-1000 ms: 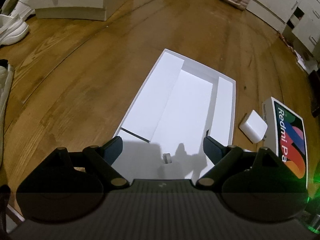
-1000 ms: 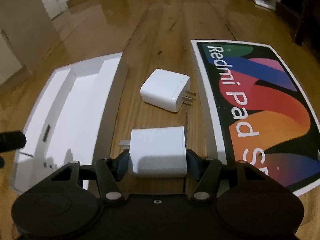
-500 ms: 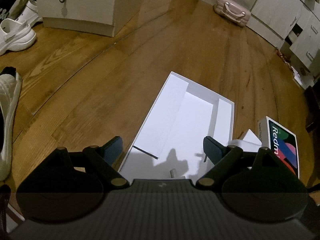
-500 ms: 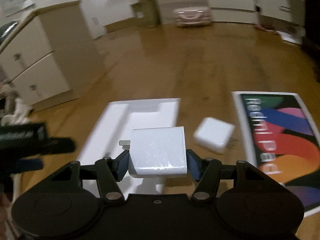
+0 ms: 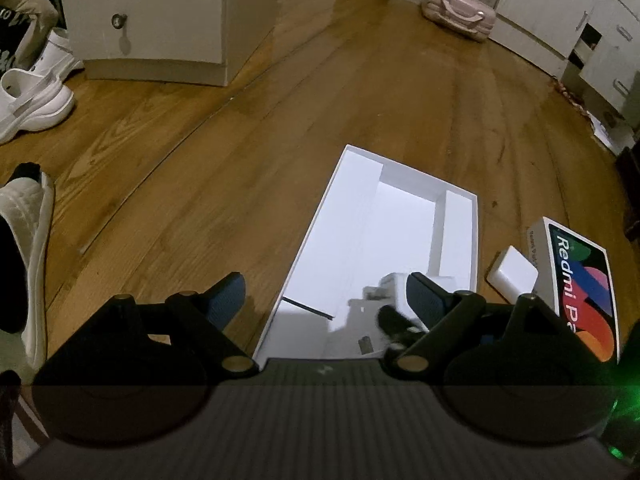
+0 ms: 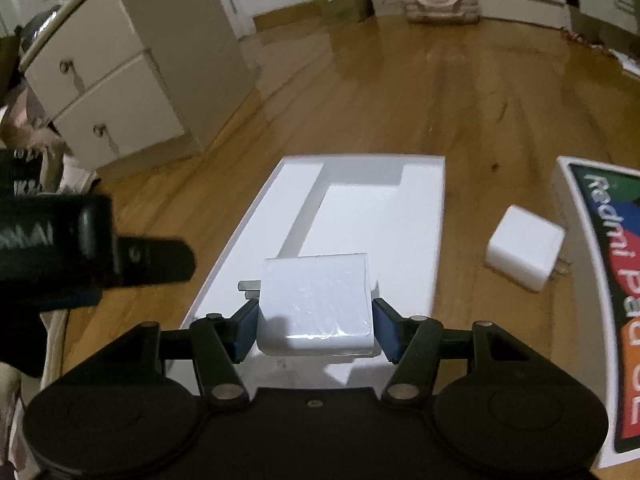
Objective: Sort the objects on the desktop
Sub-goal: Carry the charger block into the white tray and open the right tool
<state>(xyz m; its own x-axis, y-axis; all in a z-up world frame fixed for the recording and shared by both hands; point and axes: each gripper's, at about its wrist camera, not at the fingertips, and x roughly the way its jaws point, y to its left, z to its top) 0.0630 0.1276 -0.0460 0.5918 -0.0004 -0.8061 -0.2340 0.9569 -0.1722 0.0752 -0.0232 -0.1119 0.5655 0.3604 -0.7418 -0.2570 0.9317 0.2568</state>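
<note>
1. Right wrist view: left hand-held gripper (image 6: 132, 260) hangs wide apart, holding nothing.
2. Right hand-held gripper (image 6: 314, 322) clamps a white charger (image 6: 316, 304) above the open white box (image 6: 438, 208) on the floor.
3. A second charger (image 6: 524, 248) lies between that box and the Redmi Pad lid (image 6: 600, 300).

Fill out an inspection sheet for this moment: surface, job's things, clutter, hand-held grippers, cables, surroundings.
Surface: glossy wooden plank floor, no spills seen.
Job's things: open white cardboard tray box with inner dividers; white square plug charger held above its near end; second white plug charger lying on the floor between the tray and the colourful printed tablet box lid.
Clutter: white chunky shoes at the left.
Grippers: right hand-held gripper shut on the held charger; left hand-held gripper open, empty, above the tray's near left corner.
Cables: nothing seen.
Surroundings: cream drawer cabinet, pink handled case, white cupboards behind.
</note>
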